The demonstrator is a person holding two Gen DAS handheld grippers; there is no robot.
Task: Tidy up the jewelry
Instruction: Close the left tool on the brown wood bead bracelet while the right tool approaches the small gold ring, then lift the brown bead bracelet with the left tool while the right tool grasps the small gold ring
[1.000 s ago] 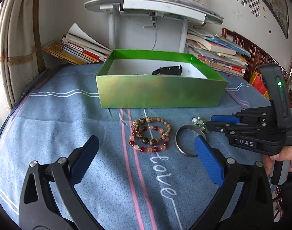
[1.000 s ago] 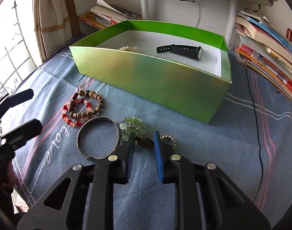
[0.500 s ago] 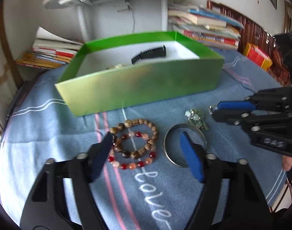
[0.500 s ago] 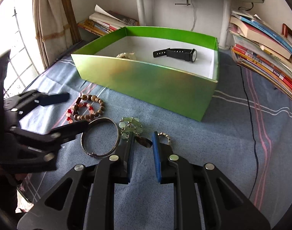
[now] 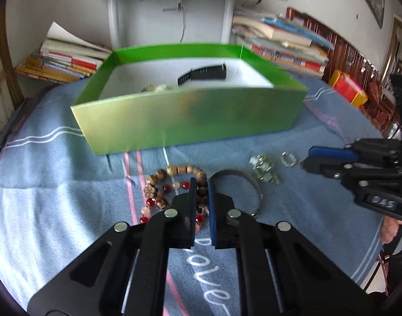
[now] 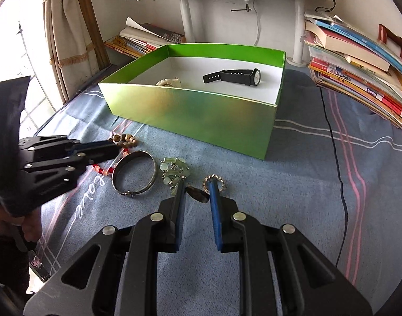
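Beaded bracelets (image 5: 174,184) sit pinched in the shut left claw (image 5: 201,184), near the bed's front edge, and could slip free if only a few beads are caught.

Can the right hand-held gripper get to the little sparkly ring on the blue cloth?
Probably yes. The sparkly ring lies in the open on the cloth, right at the tip of the right hand-held gripper, with nothing covering it. Only a small dark pendant lies alongside.

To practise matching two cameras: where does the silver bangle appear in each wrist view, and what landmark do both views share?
Left wrist view: silver bangle lies just right of centre, partly behind the claw.
Right wrist view: silver bangle lies left of centre on the blue cloth.
Shared landmark: the green box behind it.
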